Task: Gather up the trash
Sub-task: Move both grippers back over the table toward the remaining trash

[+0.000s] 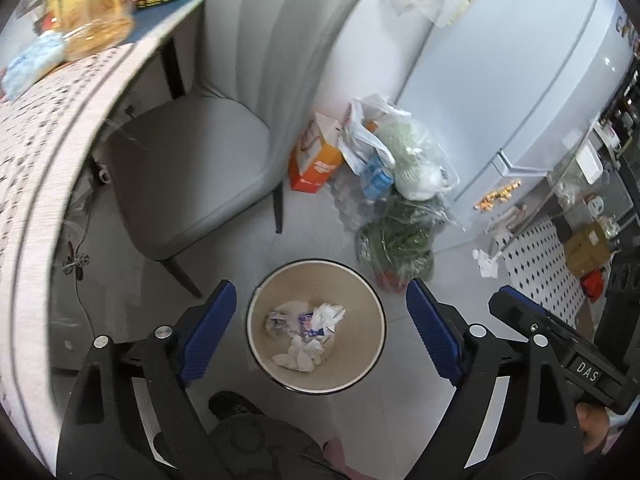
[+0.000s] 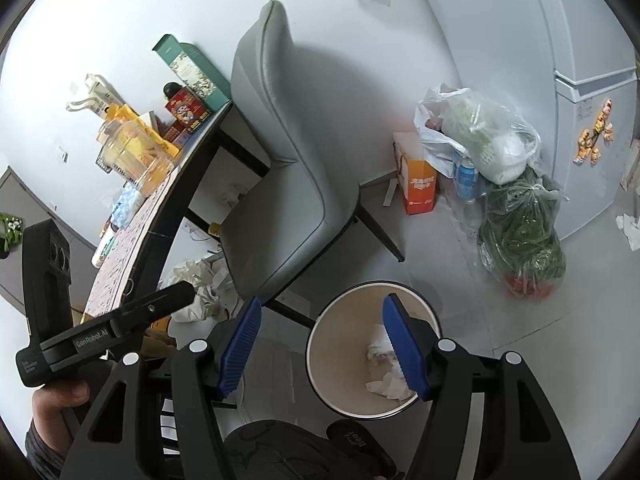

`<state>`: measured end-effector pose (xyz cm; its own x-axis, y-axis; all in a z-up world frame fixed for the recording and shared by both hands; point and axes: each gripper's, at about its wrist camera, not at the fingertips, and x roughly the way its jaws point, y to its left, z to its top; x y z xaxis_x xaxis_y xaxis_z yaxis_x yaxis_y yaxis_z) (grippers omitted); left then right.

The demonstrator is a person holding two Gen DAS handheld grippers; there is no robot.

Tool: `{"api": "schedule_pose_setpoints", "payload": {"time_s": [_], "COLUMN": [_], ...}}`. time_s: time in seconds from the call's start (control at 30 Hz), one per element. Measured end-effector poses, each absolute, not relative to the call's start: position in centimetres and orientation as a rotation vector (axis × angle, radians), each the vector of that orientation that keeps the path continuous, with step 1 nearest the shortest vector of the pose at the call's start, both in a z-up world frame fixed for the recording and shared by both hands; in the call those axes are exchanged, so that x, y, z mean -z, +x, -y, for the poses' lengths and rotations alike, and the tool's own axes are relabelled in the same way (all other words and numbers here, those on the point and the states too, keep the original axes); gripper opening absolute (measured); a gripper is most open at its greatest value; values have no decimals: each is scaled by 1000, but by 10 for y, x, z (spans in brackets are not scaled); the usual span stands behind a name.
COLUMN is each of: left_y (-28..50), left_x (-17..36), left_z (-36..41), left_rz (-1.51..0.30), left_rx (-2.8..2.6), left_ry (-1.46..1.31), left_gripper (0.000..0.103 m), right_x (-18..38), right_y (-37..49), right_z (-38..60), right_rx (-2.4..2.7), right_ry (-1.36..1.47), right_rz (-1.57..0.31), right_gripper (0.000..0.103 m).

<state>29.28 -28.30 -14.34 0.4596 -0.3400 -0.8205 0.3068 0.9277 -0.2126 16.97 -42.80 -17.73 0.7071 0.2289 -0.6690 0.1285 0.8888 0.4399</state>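
Now both tools, left tool (image 1: 316,328) and right tool (image 2: 322,346), hang wide open and empty above the bin (image 1: 372,344), so the crumpled paper (image 1: 308,332) lies inside it.

Home interior, a kitchen-dining corner. Grey upholstered chair (image 1: 192,152) tucked at a table (image 1: 48,128) with a patterned cloth, cluttered with boxes and a yellow-tinted jar (image 1: 90,4); a white fridge (image 1: 512,80) with magnets stands near. On the tiled floor beside the fridge: plastic grocery bags (image 1: 400,152) of greens, bottled water, an orange carton (image 1: 316,160); a small round waste bin (image 1: 316,328) holds crumpled tissues.
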Motion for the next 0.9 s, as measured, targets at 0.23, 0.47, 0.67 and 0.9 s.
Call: {"api": "schedule_pose_setpoints", "payload": {"time_s": [0.23, 0.47, 0.67, 0.9], "left_y": [278, 262, 245, 220], "left_x": [117, 85, 59, 44], "left_z": [245, 202, 155, 99], "left_rz": [-952, -871, -799, -743], "left_rx": [363, 314, 266, 203], "left_ry": [-72, -144, -201, -267], "left_gripper": [95, 97, 97, 97], "right_x": [164, 134, 110, 93], "right_y": [170, 172, 177, 174], "right_z": [400, 360, 315, 255], "right_rx": [-88, -139, -171, -240], "right_ry": [447, 393, 336, 267], "right_rz": [-788, -749, -741, -747], "right_gripper": [79, 95, 96, 96]}}
